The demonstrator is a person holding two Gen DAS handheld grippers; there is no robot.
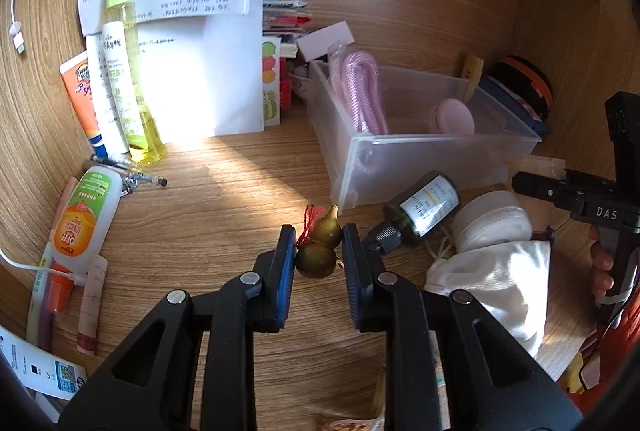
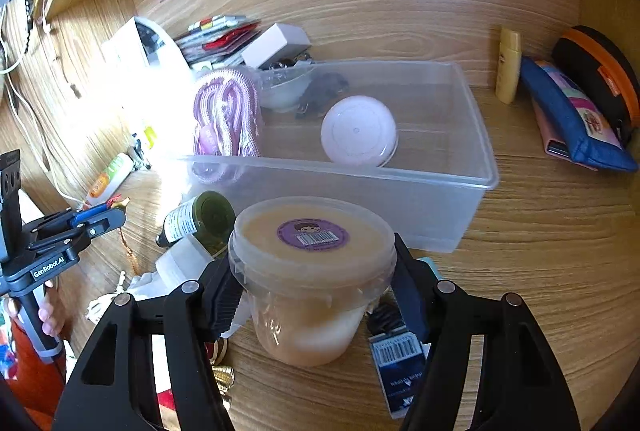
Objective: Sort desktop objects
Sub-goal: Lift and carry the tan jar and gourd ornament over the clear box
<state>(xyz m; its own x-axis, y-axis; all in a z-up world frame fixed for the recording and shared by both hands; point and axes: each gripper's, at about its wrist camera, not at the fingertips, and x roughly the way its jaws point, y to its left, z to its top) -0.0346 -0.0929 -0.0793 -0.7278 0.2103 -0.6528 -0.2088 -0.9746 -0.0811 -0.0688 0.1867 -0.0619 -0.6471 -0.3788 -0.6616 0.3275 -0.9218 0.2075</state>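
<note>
Two grippers are working this desk, each holding one thing. The left gripper [image 1: 319, 255] is pinching a small brass-coloured gourd charm [image 1: 322, 247] with a red tassel between its blue pads, just off the wooden desk [image 1: 224, 215]. The right gripper [image 2: 316, 295] is clamping a tub of pale paste [image 2: 312, 271] at the lid, its bottom looking like it's sitting on the desk right in front of the clear plastic bin [image 2: 460, 199].

The bin is holding one pink cord bundle [image 2: 226, 111] and one round pink case [image 2: 359, 135].

The left view is showing stuff the right one mostly isn't: a row of tubes and a spray bottle [image 1: 128, 71] leaning against white paper, plus pens. The right view is giving the blue pencil pouch [image 2: 576, 119] clearly.

A dark green bottle [image 1: 424, 211] is lying on its side beside a white jar [image 1: 494, 219] and white cloth [image 1: 496, 283], crowding the bin's near corner.
</note>
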